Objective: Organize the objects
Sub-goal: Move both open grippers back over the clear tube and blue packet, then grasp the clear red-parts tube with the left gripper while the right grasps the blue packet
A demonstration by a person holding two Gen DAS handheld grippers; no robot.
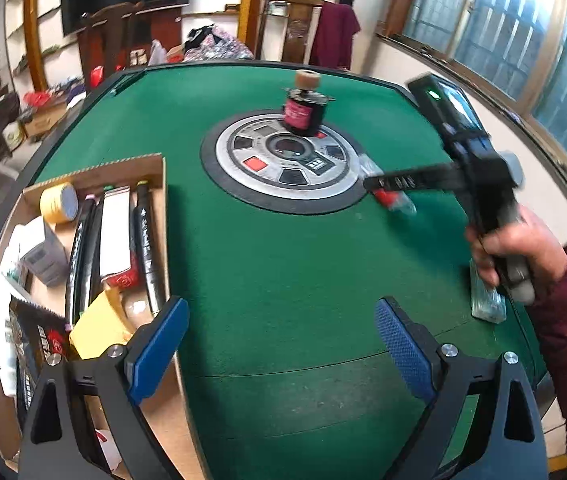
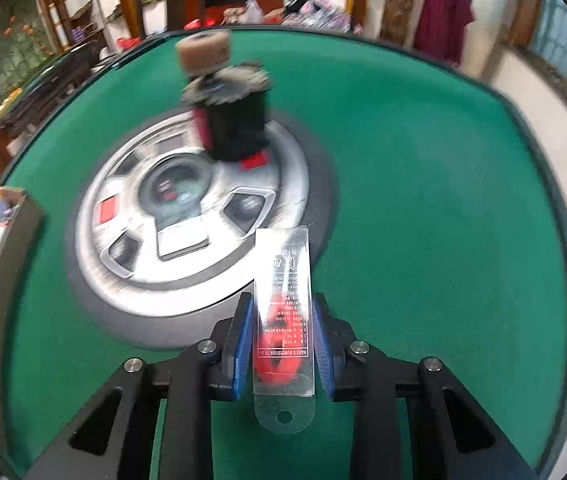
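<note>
In the left wrist view, the left gripper sits at the bottom of the frame with its blue pads spread wide and nothing between them, above the green table. At the lower left a wooden box holds a roll of yellow tape, black markers and small cartons. At the right of the frame the right gripper, held by a hand, closes on a clear packet with a red item inside, at the edge of the round silver panel. A dark bottle with a tan cap stands on that panel's far side. In the right wrist view, the right gripper clamps the clear packet between its blue pads at bottom centre, while the blurred bottle stands upper centre.
</note>
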